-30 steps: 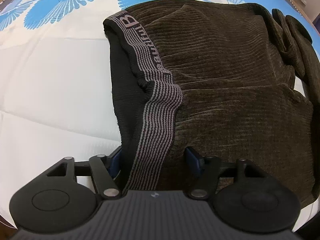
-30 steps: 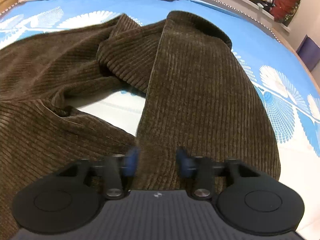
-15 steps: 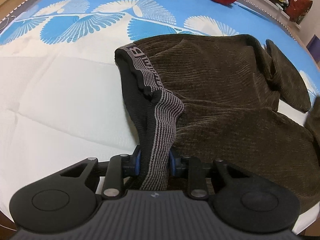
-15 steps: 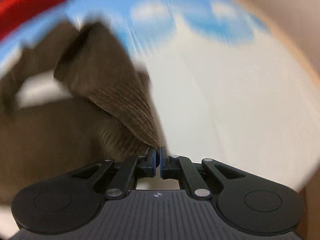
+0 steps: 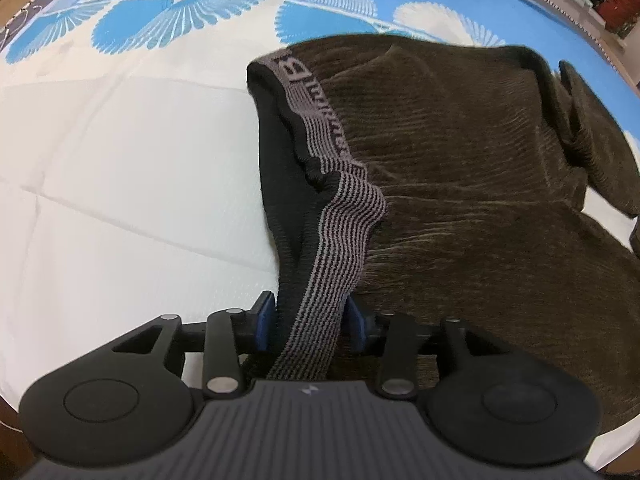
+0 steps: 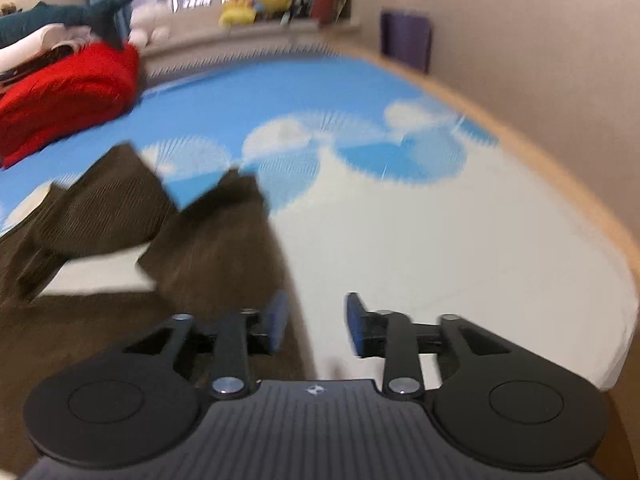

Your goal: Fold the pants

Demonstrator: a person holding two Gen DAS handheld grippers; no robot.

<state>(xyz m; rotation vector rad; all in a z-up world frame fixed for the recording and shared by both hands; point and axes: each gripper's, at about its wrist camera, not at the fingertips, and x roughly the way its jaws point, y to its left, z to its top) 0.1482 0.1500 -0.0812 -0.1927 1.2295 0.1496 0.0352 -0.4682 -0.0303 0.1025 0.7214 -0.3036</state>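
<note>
The waistband (image 5: 340, 216) of the pants (image 5: 500, 200), spread on the bed (image 5: 120, 200), was loosely straddled by the left tongs (image 5: 310, 322), just reopened. The right tongs (image 6: 316, 322), previously clamped on a pant leg (image 6: 224, 240), had just been parted, empty.

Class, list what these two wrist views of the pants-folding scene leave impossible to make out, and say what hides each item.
- Waistband lettering, left wrist view: folded and creased, unreadable.
- Waistband's lower end, same view: hidden behind the left gripper body.
- Pants leg ends, right wrist view: motion blur smears their edges.
- Yellow soft toys on the ledge, right wrist view: blurred and small, no detail.
- Right gripper: nothing between its pads.
</note>
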